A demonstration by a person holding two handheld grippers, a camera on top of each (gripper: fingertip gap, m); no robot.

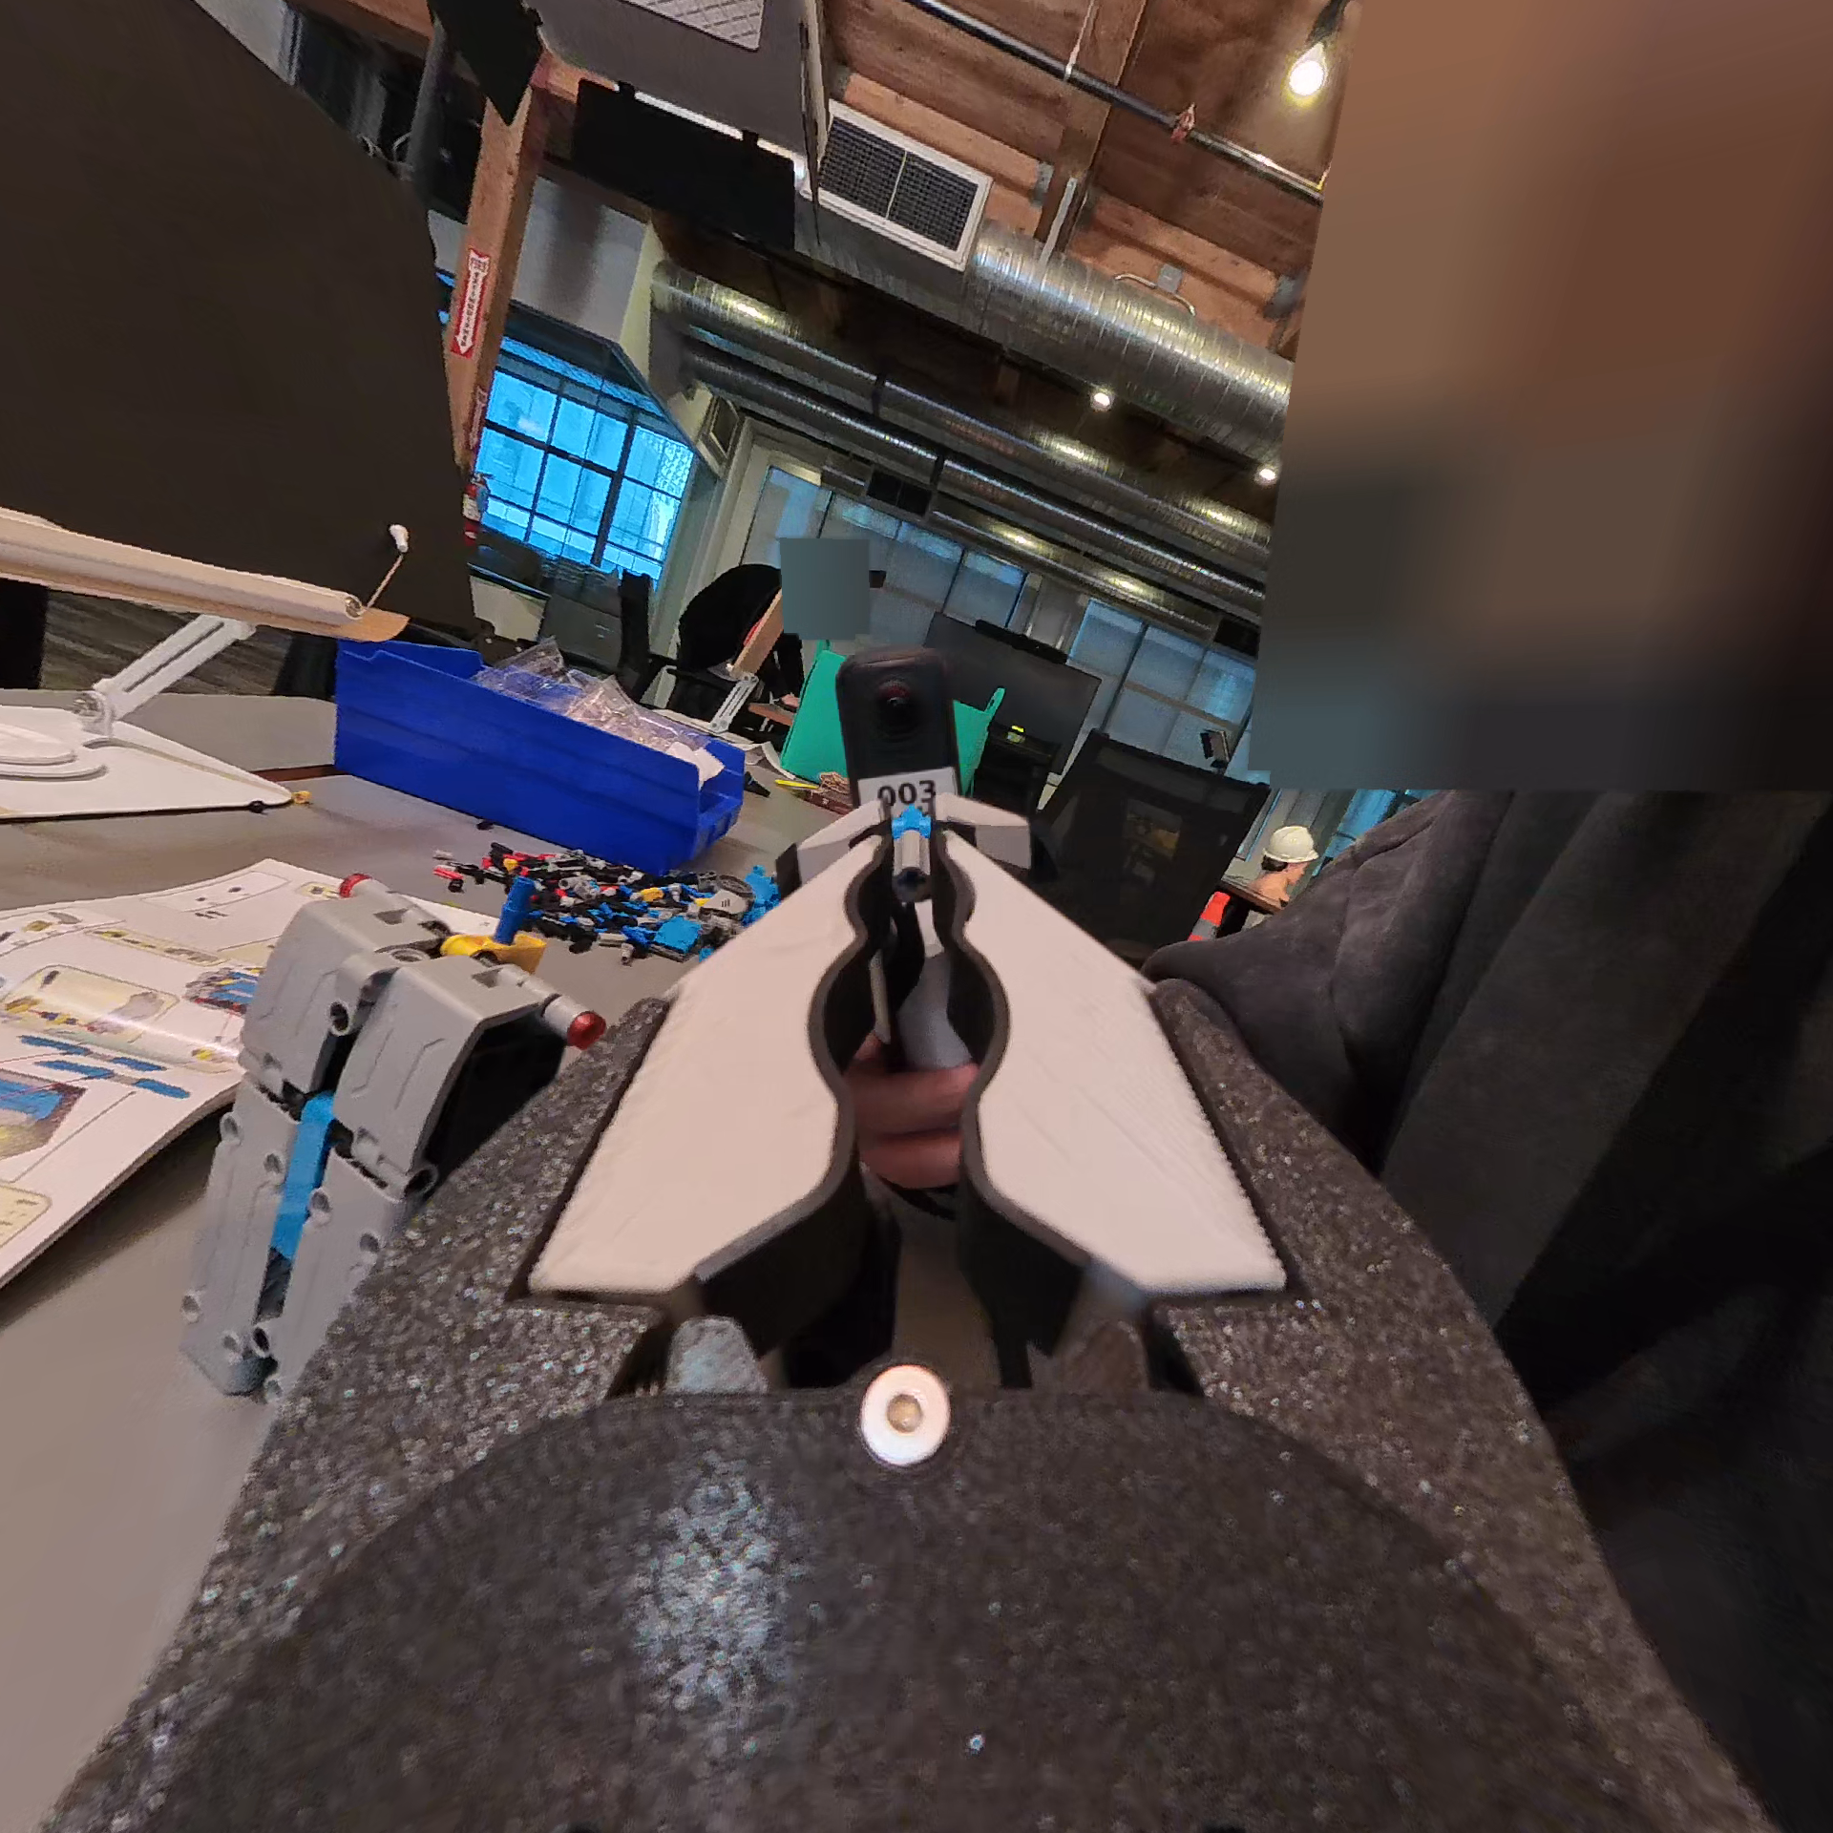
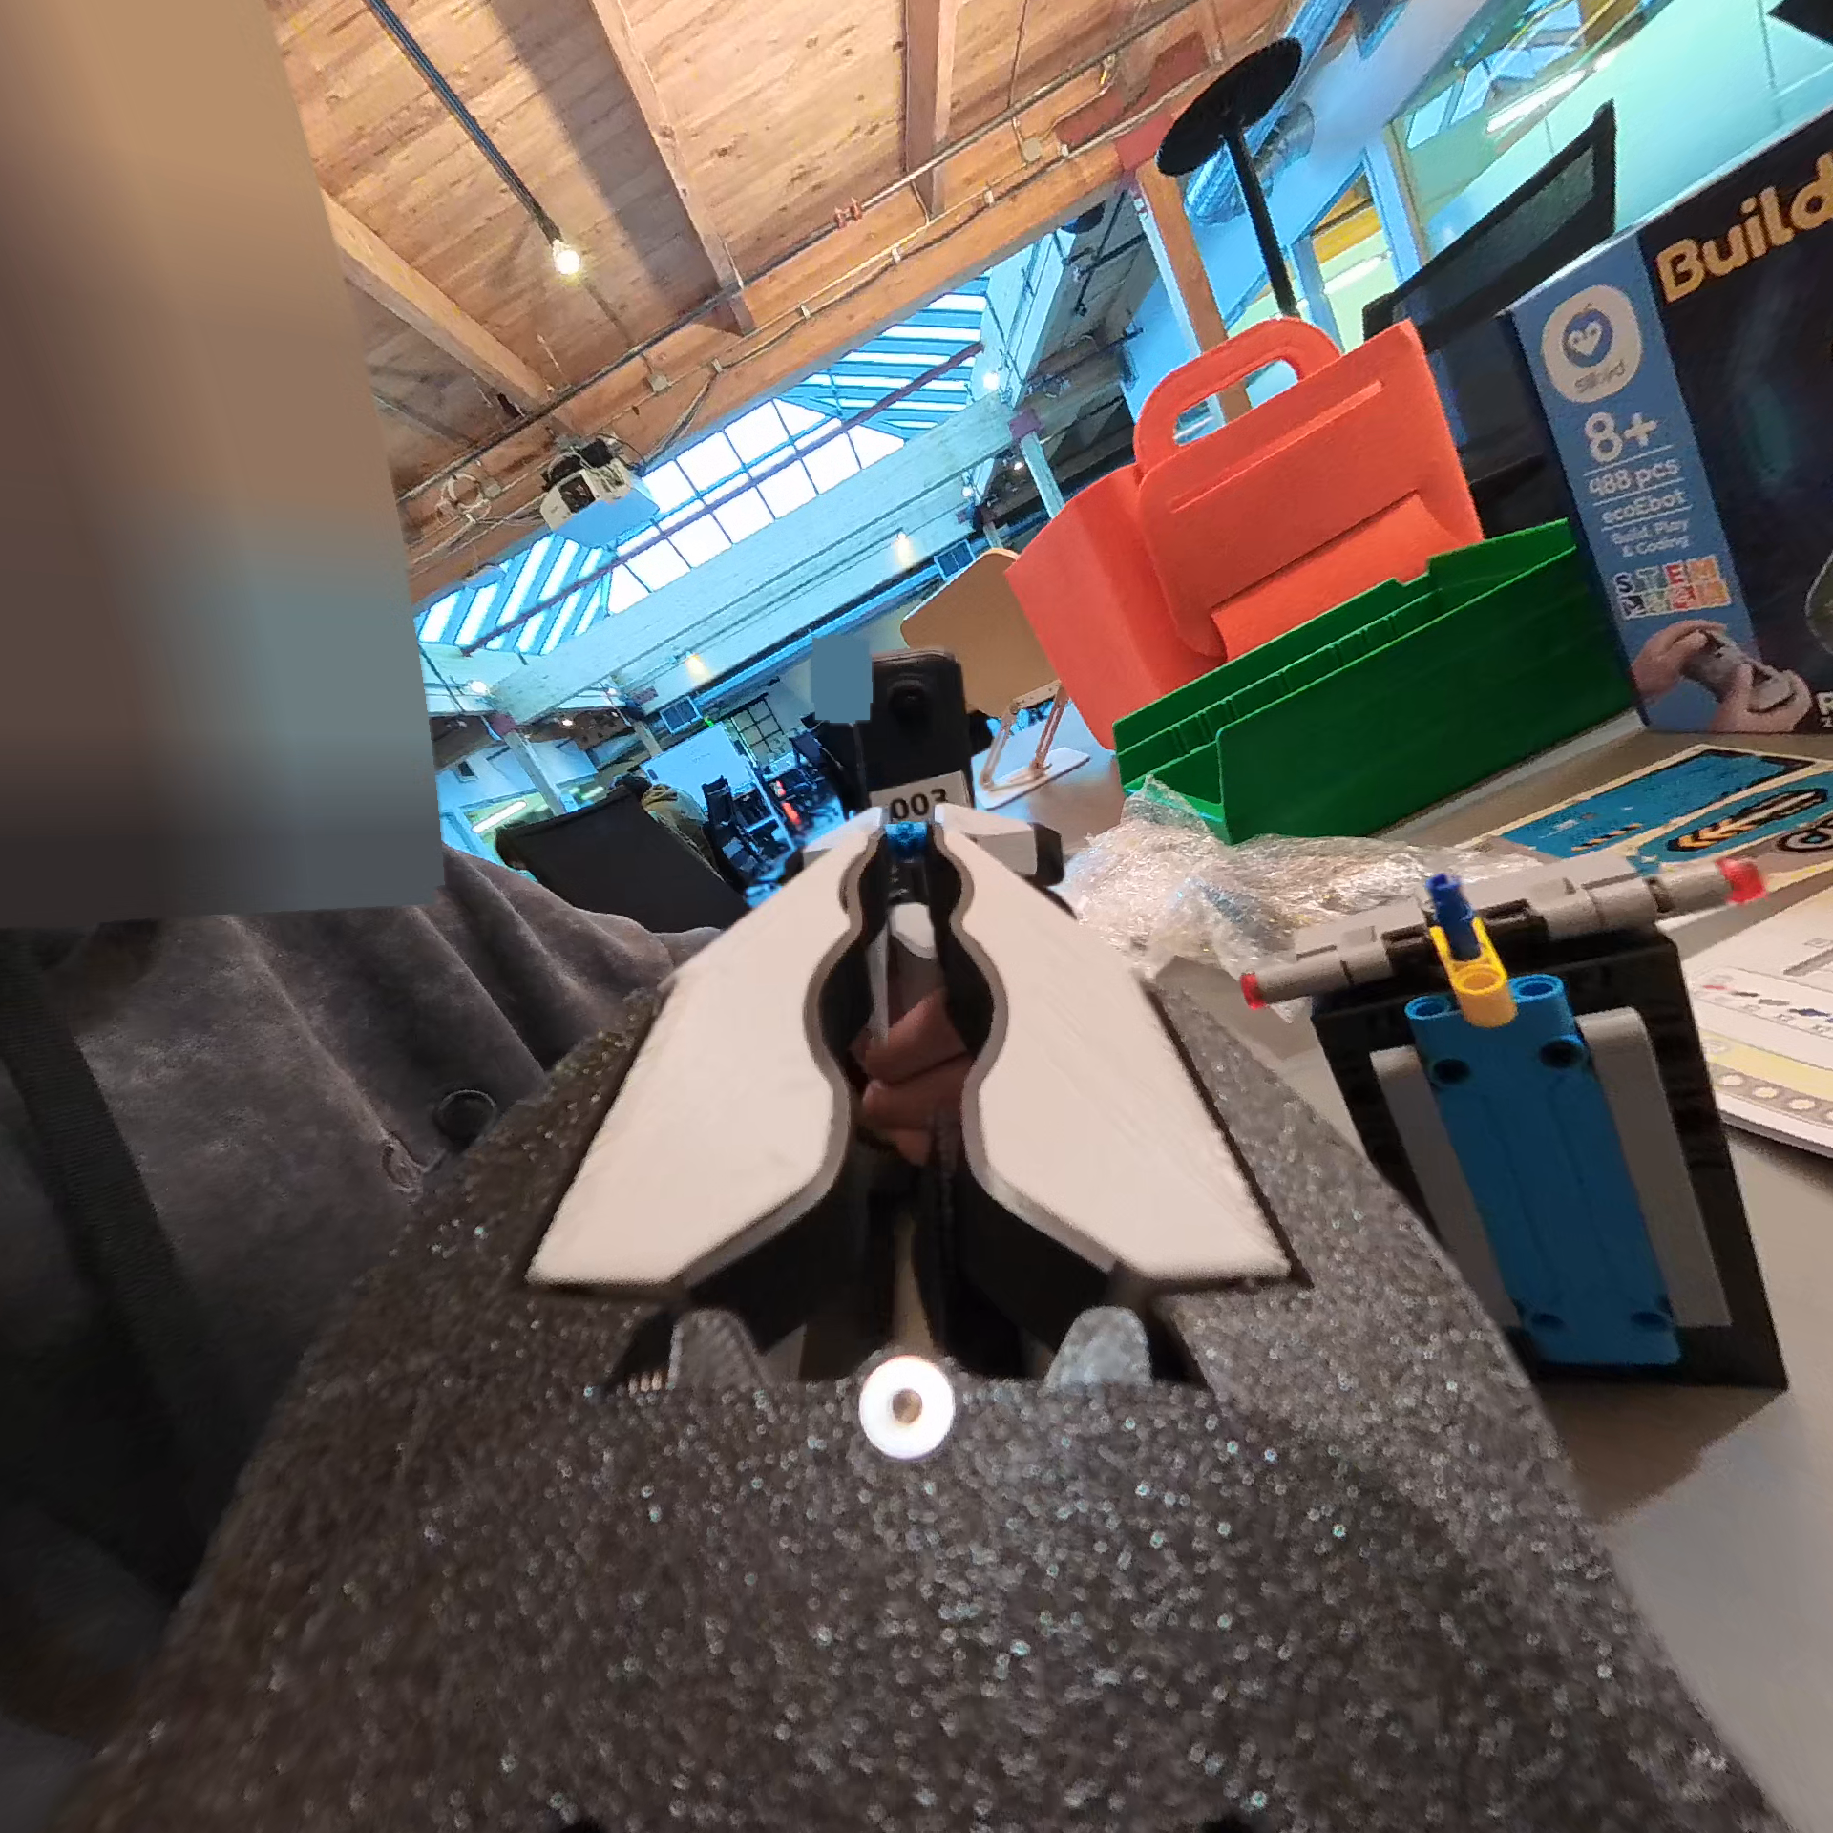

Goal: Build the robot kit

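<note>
My left gripper (image 1: 908, 843) and right gripper (image 2: 905, 843) point at each other, tip to tip, raised above the table in front of a person's dark grey top (image 1: 1488, 1091). The left is shut on a small grey pin with a blue end (image 1: 908, 858). The right is shut on the same small piece, seen as blue and black (image 2: 905, 855). Each view shows the other gripper's camera (image 1: 898, 709) (image 2: 917, 714) and the hand (image 1: 908, 1111) holding it. A grey, blue and black brick-built model (image 1: 347, 1091) (image 2: 1518, 1121) stands on the table beside them.
In the left wrist view, a pile of small loose parts (image 1: 615, 893), a blue bin (image 1: 536, 754) with plastic bags, and an instruction booklet (image 1: 99, 1012). In the right wrist view, crumpled plastic bags (image 2: 1190, 893), a green bin (image 2: 1389, 714), an orange carrier (image 2: 1260, 516) and a printed box (image 2: 1706, 476). Left and right tips are no more than a few centimetres apart.
</note>
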